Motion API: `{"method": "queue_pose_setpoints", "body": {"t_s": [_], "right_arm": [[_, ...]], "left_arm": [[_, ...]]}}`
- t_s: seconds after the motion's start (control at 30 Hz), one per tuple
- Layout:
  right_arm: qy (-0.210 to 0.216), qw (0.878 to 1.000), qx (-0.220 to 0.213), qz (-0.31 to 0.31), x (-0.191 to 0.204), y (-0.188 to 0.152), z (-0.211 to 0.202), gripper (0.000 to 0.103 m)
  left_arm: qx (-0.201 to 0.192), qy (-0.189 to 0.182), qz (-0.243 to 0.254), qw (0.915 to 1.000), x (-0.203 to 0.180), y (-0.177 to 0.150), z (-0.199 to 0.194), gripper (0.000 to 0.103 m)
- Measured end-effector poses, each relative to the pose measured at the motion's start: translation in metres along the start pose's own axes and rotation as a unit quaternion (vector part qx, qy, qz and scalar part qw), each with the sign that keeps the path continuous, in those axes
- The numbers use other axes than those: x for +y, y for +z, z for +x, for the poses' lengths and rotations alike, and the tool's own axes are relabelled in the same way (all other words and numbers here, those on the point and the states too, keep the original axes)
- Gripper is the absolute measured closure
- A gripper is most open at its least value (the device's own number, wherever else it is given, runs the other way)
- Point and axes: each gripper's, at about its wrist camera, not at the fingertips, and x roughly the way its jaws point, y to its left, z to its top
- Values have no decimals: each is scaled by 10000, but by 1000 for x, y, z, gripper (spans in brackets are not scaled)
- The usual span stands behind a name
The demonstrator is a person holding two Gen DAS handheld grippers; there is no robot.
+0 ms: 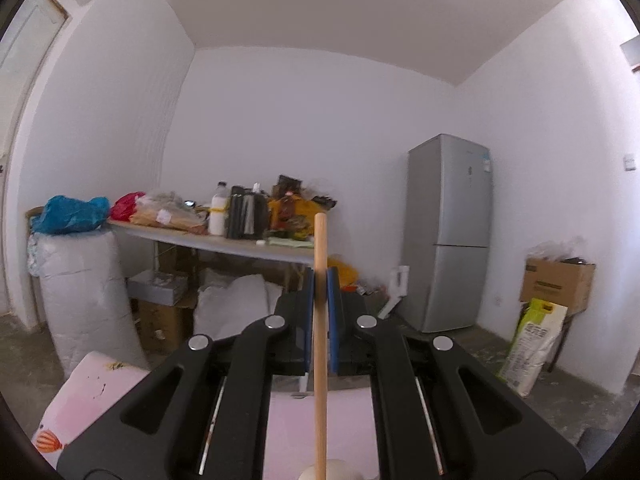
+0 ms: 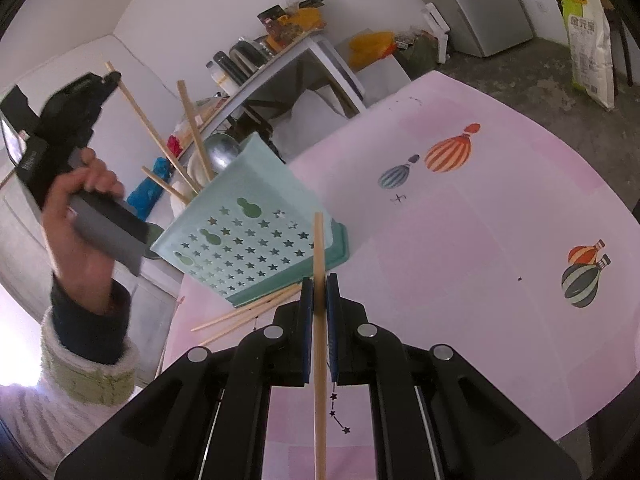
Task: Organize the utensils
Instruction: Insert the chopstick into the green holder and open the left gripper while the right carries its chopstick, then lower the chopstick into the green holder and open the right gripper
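While your right gripper (image 2: pixel 319 292) pinches one chopstick (image 2: pixel 319 248) over the pink table (image 2: pixel 460 240), the teal holder (image 2: pixel 248 240) sits at 11 o'clock; your left gripper (image 1: pixel 320 288) clamps another chopstick (image 1: pixel 320 240).

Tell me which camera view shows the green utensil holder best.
The right wrist view: the green utensil holder fills the middle, standing on the pink table with chopsticks and a spoon inside. The left wrist view faces the room and shows none of it.

chopstick (image 1: pixel 320 360) lower end cut off, utensil holder (image 2: pixel 248 240) interior hidden
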Motion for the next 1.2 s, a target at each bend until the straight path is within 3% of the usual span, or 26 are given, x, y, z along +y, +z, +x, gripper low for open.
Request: {"method": "queue_pose_setpoints", "body": {"t_s": [0.17,0.43,0.73,0.87,1.07,1.2], "right_arm": [[9,10000,17,39,-5,0,2,96],[-3,9999,-42,96,-7,1,-5,96],[-84,9999,-131,3,6,0,-14,96],[-105,9997,-206,-25,10,0,-20,96],[-152,9991,-355,-176,25,0,-30,96],[-191,9986,-409,-279,35,-3,-35,96]], "left_arm": [[51,175,12,9998,7,-8,4,98],[246,136,49,9996,18,-21,-20,98],[542,-99,-32,9985,42,-18,-57,62],[847,-300,27,9959,47,-18,-71,47],[1404,-984,177,9850,54,-25,-98,34],[1748,-1502,365,9724,56,-38,-121,29]]}}
